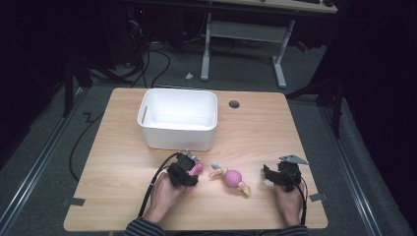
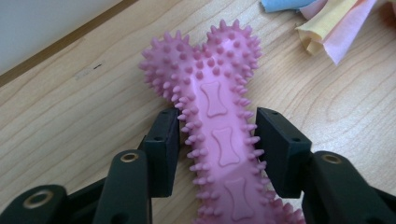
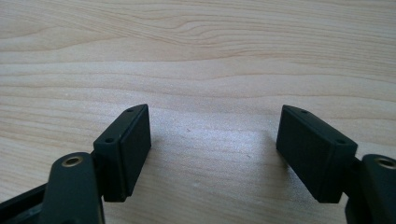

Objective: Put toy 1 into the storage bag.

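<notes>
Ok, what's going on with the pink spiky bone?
Left tool around pink spiky bone, pads touching its spikes. Right tool open, holding nothing. White bin just beyond, path clear.

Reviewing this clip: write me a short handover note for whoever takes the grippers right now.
Left gripper: jaws astride the shaft of the pink spiky bone toy, pads at its spikes; firm grip not certain. Toy lies on the table.
Right gripper: open, empty, over bare wood.
Striped ball toy with ribbons lies between the two grippers.
White bin stands behind, empty.
Done: nothing binned.
Left, probably: lift the bone toy into the bin, then the ball toy.
</notes>
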`<state>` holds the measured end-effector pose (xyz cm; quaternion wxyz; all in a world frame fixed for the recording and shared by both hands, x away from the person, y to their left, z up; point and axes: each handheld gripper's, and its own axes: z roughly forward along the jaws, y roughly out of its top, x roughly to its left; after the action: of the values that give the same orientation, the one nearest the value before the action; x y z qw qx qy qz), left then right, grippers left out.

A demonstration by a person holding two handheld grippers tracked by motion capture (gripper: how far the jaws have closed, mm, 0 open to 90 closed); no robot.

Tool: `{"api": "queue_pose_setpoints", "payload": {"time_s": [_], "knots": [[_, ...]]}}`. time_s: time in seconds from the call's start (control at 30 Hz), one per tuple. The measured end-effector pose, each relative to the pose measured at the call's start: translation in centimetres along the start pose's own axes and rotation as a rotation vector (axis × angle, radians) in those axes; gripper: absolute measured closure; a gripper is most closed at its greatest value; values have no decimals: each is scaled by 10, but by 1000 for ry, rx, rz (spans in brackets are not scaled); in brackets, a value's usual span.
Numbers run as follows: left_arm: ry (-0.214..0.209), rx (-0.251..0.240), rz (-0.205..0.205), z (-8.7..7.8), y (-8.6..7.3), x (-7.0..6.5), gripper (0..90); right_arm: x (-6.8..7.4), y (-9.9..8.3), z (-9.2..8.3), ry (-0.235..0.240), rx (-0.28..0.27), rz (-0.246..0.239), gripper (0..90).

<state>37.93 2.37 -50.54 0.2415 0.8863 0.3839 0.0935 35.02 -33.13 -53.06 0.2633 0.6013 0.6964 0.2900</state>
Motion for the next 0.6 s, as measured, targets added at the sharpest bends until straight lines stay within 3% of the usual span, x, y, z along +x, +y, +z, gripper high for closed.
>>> {"api": "queue_pose_setpoints", "payload": {"time_s": [0.17,0.27,0.37,0.6], "knots": [[-2,8,13,-2,2,3,584,0,0,0,1,0,-6,263],[-54,19,-1,-5,5,11,588,0,0,0,2,-1,-6,263],[-26,34,27,-9,10,12,591,0,0,1,1,-1,-6,264],[-69,-16,39,-25,12,13,592,0,1,1,5,-1,-14,263]]}}
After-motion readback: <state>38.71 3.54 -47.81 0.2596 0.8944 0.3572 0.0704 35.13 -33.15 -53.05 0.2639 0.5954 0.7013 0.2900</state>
